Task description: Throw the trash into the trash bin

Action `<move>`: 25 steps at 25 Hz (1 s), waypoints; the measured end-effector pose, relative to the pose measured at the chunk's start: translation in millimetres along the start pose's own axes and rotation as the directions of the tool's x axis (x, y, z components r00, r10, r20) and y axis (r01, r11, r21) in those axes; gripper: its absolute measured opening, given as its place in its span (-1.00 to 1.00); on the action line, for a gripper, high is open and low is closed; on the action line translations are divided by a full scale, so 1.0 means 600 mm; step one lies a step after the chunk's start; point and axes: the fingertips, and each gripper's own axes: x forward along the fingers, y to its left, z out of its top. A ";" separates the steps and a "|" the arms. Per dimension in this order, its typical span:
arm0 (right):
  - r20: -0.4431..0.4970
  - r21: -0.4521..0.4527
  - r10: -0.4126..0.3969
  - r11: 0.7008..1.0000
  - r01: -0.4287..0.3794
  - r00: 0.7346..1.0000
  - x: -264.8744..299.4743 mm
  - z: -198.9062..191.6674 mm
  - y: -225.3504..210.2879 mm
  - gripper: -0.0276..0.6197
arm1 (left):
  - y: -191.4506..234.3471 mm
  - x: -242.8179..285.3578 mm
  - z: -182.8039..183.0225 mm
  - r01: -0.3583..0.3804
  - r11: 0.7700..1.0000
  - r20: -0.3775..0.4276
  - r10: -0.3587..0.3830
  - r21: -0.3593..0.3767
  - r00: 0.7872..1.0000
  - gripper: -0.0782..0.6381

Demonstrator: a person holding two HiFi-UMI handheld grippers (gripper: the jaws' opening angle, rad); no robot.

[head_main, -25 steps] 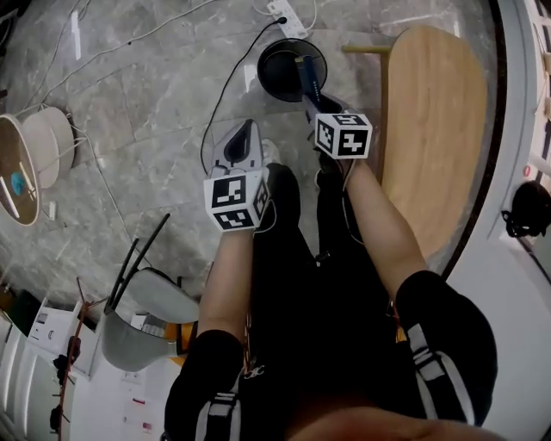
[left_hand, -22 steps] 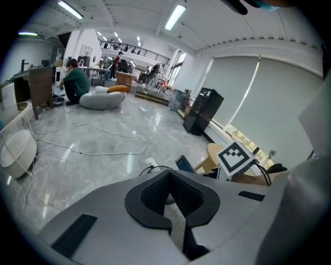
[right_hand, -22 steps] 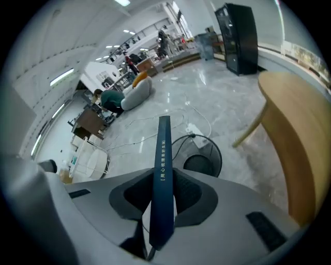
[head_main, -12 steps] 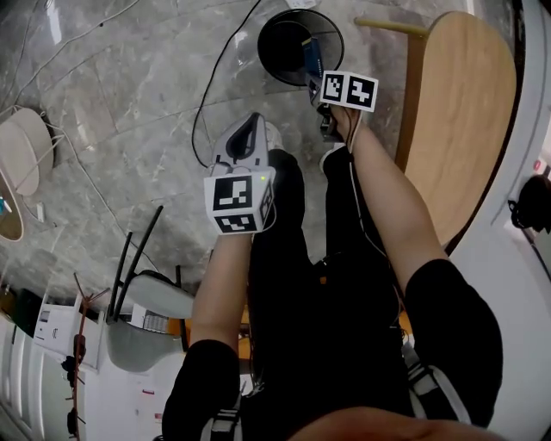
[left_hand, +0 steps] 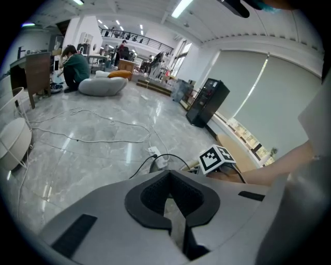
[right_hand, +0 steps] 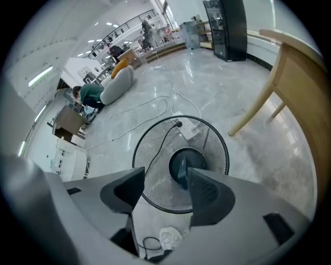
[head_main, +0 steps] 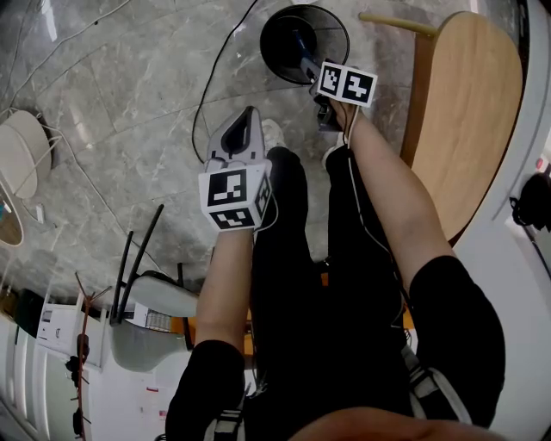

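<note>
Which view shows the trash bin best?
The right gripper view: it looks down into the trash bin, rim nearly whole. The head view shows it small at the top, partly covered. The left gripper view misses it.

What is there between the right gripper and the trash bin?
Right gripper view: the right gripper's fingers are opening, nothing pressed between them; only a dark blue item shows beyond them, against the trash bin's bottom.

This is a big open-plan work hall, half office, half lab. It has a polished grey marble floor strewn with loose cables and a power strip, ceiling strip lights, a railed mezzanine, a beanbag, a tall black cabinet and a pale wooden desk.
</note>
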 end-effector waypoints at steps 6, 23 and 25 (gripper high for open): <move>0.113 -0.160 -0.013 0.987 0.031 0.994 -0.040 0.029 0.025 -0.37 | -0.011 0.010 -0.001 0.018 1.000 -0.008 -0.017 0.022 1.000 -0.75; 0.429 -0.347 0.185 0.937 -0.028 0.884 -0.387 0.112 0.148 -0.88 | -0.145 -0.055 0.111 0.073 0.994 0.086 -0.080 0.076 0.993 -0.75; 0.461 -0.344 0.197 0.939 -0.031 0.865 -0.453 0.128 0.163 -0.88 | -0.174 -0.086 0.139 0.082 0.993 0.106 -0.090 0.080 0.990 -0.75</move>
